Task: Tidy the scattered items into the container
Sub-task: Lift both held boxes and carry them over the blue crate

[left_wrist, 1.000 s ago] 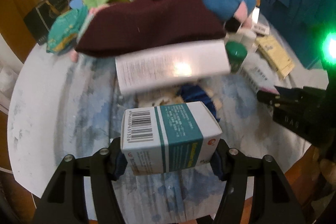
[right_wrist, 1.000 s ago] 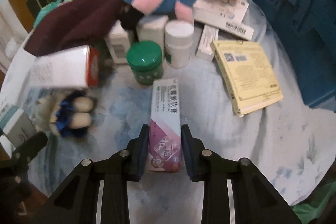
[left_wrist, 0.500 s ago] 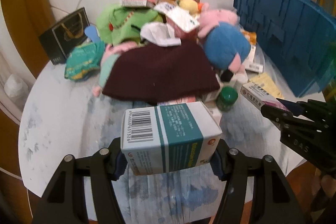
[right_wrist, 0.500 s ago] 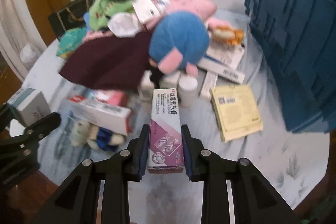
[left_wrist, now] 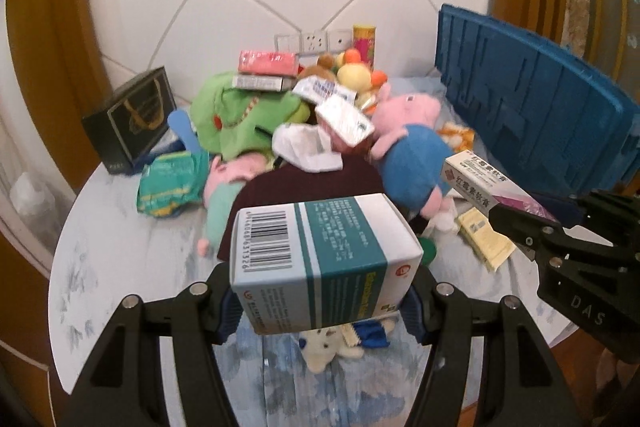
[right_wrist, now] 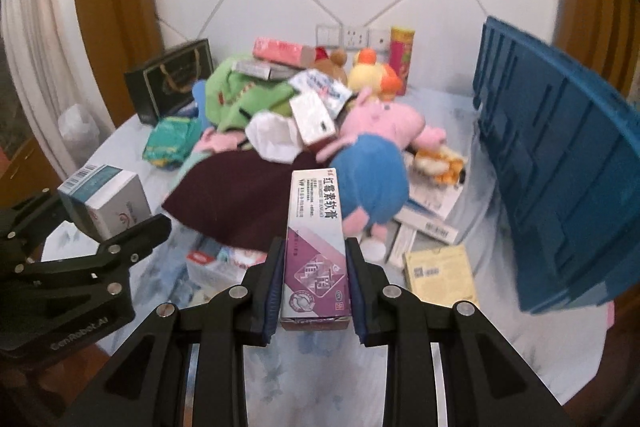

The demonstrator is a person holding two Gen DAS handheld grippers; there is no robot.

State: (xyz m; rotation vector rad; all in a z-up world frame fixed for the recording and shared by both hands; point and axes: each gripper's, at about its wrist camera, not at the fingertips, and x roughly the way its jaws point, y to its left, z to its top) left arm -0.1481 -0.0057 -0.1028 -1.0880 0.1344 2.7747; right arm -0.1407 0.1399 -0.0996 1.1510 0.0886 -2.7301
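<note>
1. The left gripper [left_wrist: 320, 303] clenches a teal-and-white box [left_wrist: 320, 263] skewed above the table [left_wrist: 100, 267]; it could twist loose.
2. The right gripper [right_wrist: 314, 291] clamps a purple ointment carton [right_wrist: 316, 251] at its near end; the blue crate [right_wrist: 560, 195] at two o'clock may snag it.

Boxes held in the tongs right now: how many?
2. The teal-and-white box is clamped in the left tongs; the purple ointment box is clamped in the right tongs. Other boxes lie in the pile, unheld.

The teal-banded box [left_wrist: 326, 261] hides much of the maroon cloth [left_wrist: 316, 183], and the blue crate [right_wrist: 560, 187] is blurred.
</note>
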